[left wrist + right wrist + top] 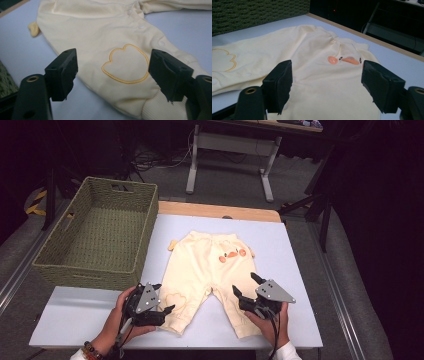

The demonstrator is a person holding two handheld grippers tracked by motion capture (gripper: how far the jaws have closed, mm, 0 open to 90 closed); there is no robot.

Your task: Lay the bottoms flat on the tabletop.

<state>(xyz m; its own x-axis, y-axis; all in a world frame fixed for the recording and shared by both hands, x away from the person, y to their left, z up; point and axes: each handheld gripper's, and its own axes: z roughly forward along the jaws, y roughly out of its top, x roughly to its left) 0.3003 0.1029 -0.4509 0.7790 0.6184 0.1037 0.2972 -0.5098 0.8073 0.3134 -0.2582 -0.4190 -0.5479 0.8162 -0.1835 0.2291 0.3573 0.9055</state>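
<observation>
Right now I have both grippers at the near edge of the table point(300, 270), one over each leg of the trousers point(207, 270). The trousers lie flat in the middle of the white top, waist toward the far edge, cuffs toward me, duck face up on the seat. The basket point(100, 235) sits on the left side, its near wall just beside the left gripper.

My left gripper point(162, 300) has its jaws apart, nothing pinched; in the left gripper view the heart patch point(126, 63) and the ribbed cuff point(160, 107) lie between and below the pads, untouched. My right gripper point(247, 287) is also spread wide and empty, hanging over the other leg with the duck point(345, 60) ahead of it.

Several risks, as I judge them. If I close too high, the pads will meet on air or catch only the top layer, and the leg will peel open instead of lifting whole. If I drive down too hard, the jaws will scrape the table and push the cloth into a bunch. Uneven grips at the two cuffs would skew any fold and leave the legs misaligned. On the left, a wide swing could knock the basket wall and shift it. The snaps point(141, 26) along the inseam could also slip from a pad.
</observation>
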